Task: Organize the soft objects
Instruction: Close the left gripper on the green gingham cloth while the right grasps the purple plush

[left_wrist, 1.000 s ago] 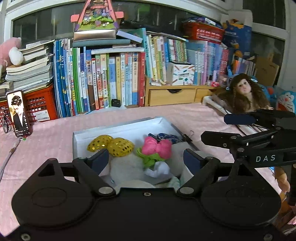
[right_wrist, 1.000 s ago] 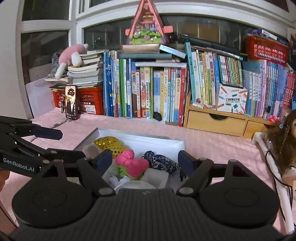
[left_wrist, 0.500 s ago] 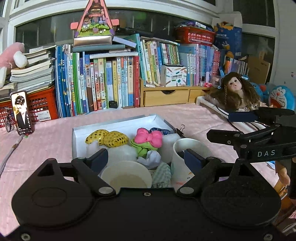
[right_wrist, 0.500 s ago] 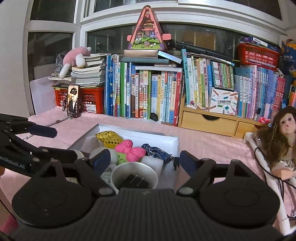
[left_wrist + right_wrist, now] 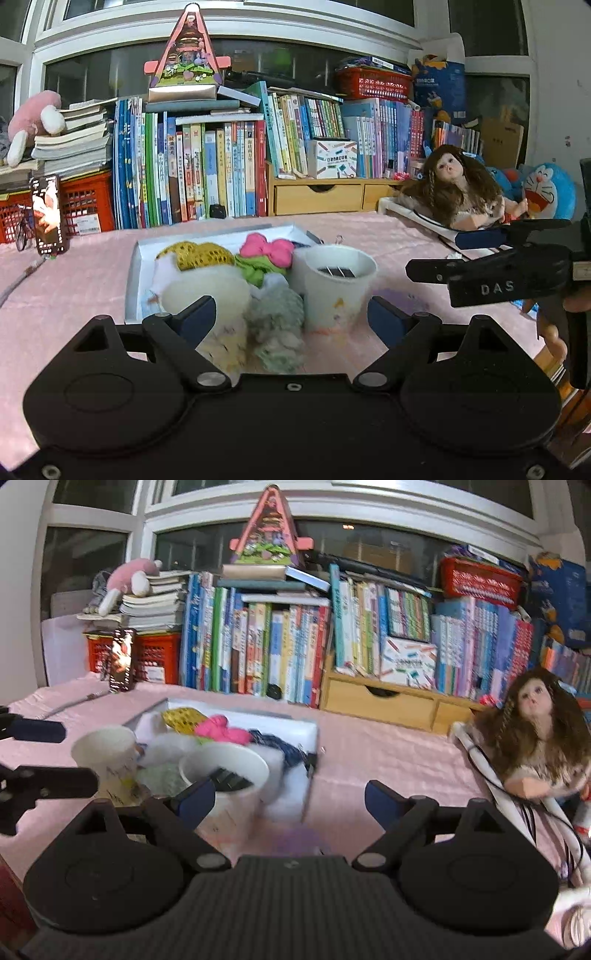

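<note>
On the pink tabletop (image 5: 85, 280), left wrist view: left tongs (image 5: 290, 319) spread wide, holding nothing. Btwn the fingers: a white cup (image 5: 210, 295), a pale green soft bundle (image 5: 279, 325), and a 2nd white cup (image 5: 338, 288) w/ dark clips inside. Behind them, white box (image 5: 135, 273) holds a gold sequin piece (image 5: 201, 253) and a pink bow (image 5: 267, 249). Right tongs (image 5: 432, 254) sit at the right edge, also apart.

Right wrist view: right tongs (image 5: 290, 799) wide open, empty. Clip cup (image 5: 227, 775) is by the left finger; box (image 5: 312, 738) w/ soft items behind it. Doll (image 5: 539, 734) lies at right. View is blurred.
</note>
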`<move>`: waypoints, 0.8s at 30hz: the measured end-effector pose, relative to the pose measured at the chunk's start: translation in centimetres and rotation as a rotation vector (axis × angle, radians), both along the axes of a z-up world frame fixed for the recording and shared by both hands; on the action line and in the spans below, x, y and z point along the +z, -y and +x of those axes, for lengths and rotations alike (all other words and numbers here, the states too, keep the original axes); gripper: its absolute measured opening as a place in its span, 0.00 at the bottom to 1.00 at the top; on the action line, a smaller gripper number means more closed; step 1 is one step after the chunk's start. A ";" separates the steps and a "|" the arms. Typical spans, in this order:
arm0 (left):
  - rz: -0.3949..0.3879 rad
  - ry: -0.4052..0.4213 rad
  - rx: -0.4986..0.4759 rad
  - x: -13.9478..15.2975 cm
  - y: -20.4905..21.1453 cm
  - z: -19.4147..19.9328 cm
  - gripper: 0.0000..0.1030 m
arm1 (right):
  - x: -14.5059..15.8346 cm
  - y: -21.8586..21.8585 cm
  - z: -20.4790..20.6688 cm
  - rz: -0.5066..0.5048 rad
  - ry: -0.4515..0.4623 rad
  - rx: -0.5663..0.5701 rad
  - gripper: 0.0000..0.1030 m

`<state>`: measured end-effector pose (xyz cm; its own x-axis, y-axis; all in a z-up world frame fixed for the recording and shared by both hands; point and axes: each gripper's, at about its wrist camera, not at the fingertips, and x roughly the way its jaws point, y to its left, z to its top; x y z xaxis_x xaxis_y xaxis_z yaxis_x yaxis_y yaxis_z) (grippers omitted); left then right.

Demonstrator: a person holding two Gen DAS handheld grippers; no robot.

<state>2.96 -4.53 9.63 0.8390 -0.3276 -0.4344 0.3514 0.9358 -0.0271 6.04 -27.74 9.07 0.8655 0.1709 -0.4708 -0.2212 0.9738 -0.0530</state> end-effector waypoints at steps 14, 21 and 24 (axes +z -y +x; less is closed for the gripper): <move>0.064 0.003 0.164 -7.6 3.9 1.5 0.56 | -5.3 1.3 0.0 0.041 -0.063 -0.047 0.91; 0.067 -0.011 0.197 -8.9 4.4 3.3 0.48 | -6.8 1.5 1.4 0.067 -0.100 -0.065 0.91; 0.068 -0.002 0.205 -9.0 4.5 3.7 0.48 | -7.2 1.5 1.7 0.076 -0.108 -0.071 0.91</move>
<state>6.64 -9.06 0.68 0.8843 -0.1195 -0.4513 0.1530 0.9875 0.0383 7.77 -29.20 1.91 0.8215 0.1497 -0.5501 -0.1520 0.9875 0.0418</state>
